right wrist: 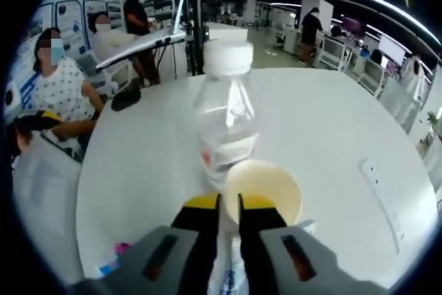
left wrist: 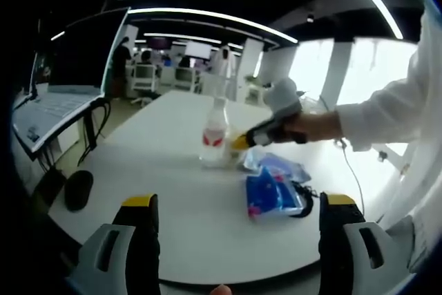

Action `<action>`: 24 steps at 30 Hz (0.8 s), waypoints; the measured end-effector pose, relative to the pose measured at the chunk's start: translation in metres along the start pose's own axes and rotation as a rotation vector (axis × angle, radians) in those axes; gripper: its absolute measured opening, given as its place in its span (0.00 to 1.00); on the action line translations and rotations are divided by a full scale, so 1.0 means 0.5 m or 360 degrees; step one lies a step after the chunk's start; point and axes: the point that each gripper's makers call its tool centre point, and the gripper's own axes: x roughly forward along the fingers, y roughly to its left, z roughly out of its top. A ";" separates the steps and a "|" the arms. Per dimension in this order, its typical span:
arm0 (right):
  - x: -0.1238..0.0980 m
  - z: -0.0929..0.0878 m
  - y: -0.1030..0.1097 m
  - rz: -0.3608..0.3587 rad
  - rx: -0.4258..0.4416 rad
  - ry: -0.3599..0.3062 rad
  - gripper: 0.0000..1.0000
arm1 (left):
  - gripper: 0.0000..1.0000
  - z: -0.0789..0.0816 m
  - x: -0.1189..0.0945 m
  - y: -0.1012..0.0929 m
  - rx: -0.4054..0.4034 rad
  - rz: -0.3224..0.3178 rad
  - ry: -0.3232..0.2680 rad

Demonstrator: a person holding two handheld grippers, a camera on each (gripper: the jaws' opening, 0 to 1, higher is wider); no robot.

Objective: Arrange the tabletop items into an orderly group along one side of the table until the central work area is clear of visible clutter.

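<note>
A clear plastic bottle (left wrist: 215, 132) with a white cap and a red label stands near the middle of the white round table (left wrist: 173, 226). In the right gripper view the bottle (right wrist: 224, 122) rises just behind a pale yellow paper cup (right wrist: 266, 191). My right gripper (right wrist: 229, 206) has its jaws pinched on the cup's near rim. That right gripper (left wrist: 243, 140) reaches in from the right, held by a hand in a white sleeve. A blue packet (left wrist: 271, 193) lies right of centre. My left gripper (left wrist: 238, 202) hovers over the table's near edge, open wide and holding nothing.
An open laptop (left wrist: 59, 94) on a stand and a black mouse (left wrist: 78, 188) sit at the left. A black cable (left wrist: 304, 204) lies by the packet. A white power strip (right wrist: 384, 197) lies on the table. People (right wrist: 62, 94) sit beyond the table's edge.
</note>
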 end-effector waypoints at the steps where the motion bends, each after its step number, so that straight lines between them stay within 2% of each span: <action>1: -0.001 -0.001 -0.003 -0.0005 0.0003 -0.0003 0.11 | 0.93 -0.001 0.000 -0.001 0.0001 -0.0001 0.0002; 4: -0.006 0.003 -0.007 -0.0008 0.0010 -0.0027 0.18 | 0.93 -0.001 0.001 -0.002 0.0000 -0.0006 0.0003; 9: -0.022 0.020 -0.004 -0.0009 0.0013 -0.0100 0.24 | 0.93 0.000 0.001 0.000 -0.0010 -0.0006 -0.0001; 15: -0.047 0.054 -0.003 -0.0038 0.0004 -0.0247 0.40 | 0.95 0.001 0.001 0.001 -0.0027 -0.0010 -0.0006; 16: -0.052 0.059 -0.005 -0.0053 0.0001 -0.0272 0.43 | 0.95 0.001 0.001 0.001 -0.0031 -0.0013 -0.0006; 21: -0.066 0.059 -0.010 -0.0110 0.0078 -0.0291 0.74 | 0.95 0.002 0.000 0.003 -0.0037 -0.0012 -0.0009; 24: -0.068 0.047 -0.007 -0.0103 0.0089 -0.0271 0.80 | 0.95 0.003 0.000 0.004 -0.0040 -0.0010 -0.0014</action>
